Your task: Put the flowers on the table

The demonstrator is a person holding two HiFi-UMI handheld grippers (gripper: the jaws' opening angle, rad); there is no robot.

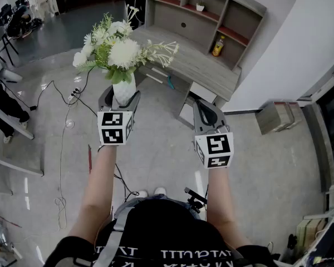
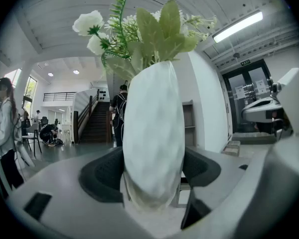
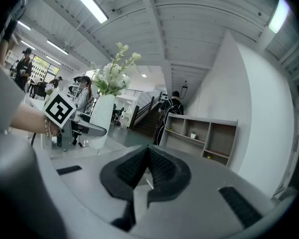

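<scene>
- Item: white matte ceramic vase [image 2: 153,133] holding white artificial flowers with green foliage [image 1: 119,49].
- Location: upright, clamped in left gripper [image 1: 122,97], carried above floor. Near front edge of grey wooden desk with shelf unit [image 1: 206,71], not resting on it.
- Left gripper view: dark pads pressed on both vase flanks. Head view hides this contact behind marker cube.
- Right gripper [image 3: 147,159]: jaws pressed together, nothing between, legible only in own view.
- Right gripper view also shows vase side-on, at left.
- Yellow bottle [image 1: 217,46] on shelf.
</scene>
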